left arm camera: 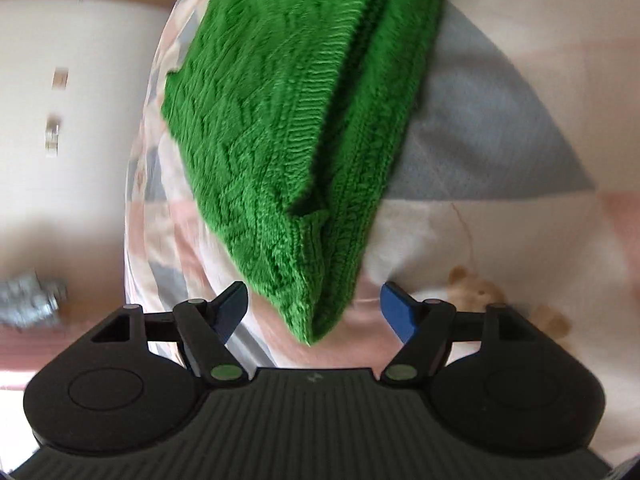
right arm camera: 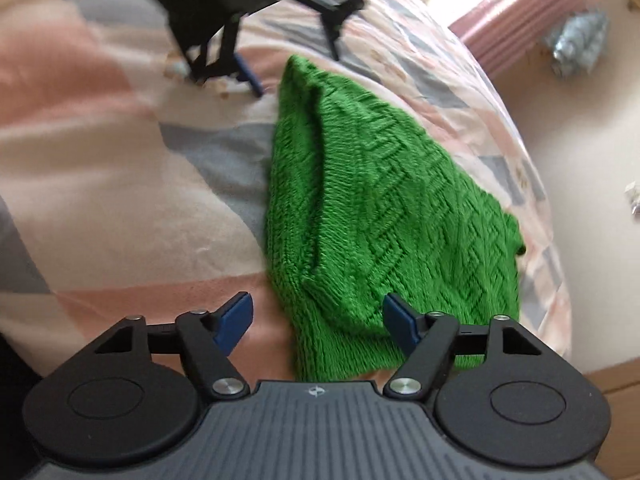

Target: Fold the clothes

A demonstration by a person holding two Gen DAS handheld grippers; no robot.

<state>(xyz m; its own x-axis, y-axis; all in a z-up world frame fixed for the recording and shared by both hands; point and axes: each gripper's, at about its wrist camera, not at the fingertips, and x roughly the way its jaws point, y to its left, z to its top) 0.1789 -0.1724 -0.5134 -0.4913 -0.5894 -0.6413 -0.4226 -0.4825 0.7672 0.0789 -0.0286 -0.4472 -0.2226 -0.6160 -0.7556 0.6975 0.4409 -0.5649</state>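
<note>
Left wrist view: left gripper (left arm camera: 314, 310) has its jaws spread wide, nothing between the blue pads, w/ the near corner of the knit (left arm camera: 296, 128) poking toward the gap but not pinched. Right gripper (right arm camera: 318, 316) likewise: jaws spread, empty, one blue pad over the knit's near edge, the other over bare bed (right arm camera: 100, 128).

Knit is green, chunky, basket-weave pattern w/ ribbed bands. It lies on the bed near the bed's side edge, already doubled over into a rough wedge, w/ a long crease running down it and layers stacked along that crease. In the right wrist view the left gripper hangs past the knit's far tip, close to it but apart.

Handling, as a judgement: soft, floppy, thick; prob. some weight for its size, so it'll sag and stretch if lifted by one point. Not slippery, since the yarn should grab the pads well, but loose stitches can snag. Best hold: ribbed hem or a corner, taking all layers at once, one gripper per corner, so layers don't slide apart.

Stage: fits either a mid-fold pause or a finished fold just set down; can't tell which.
</note>
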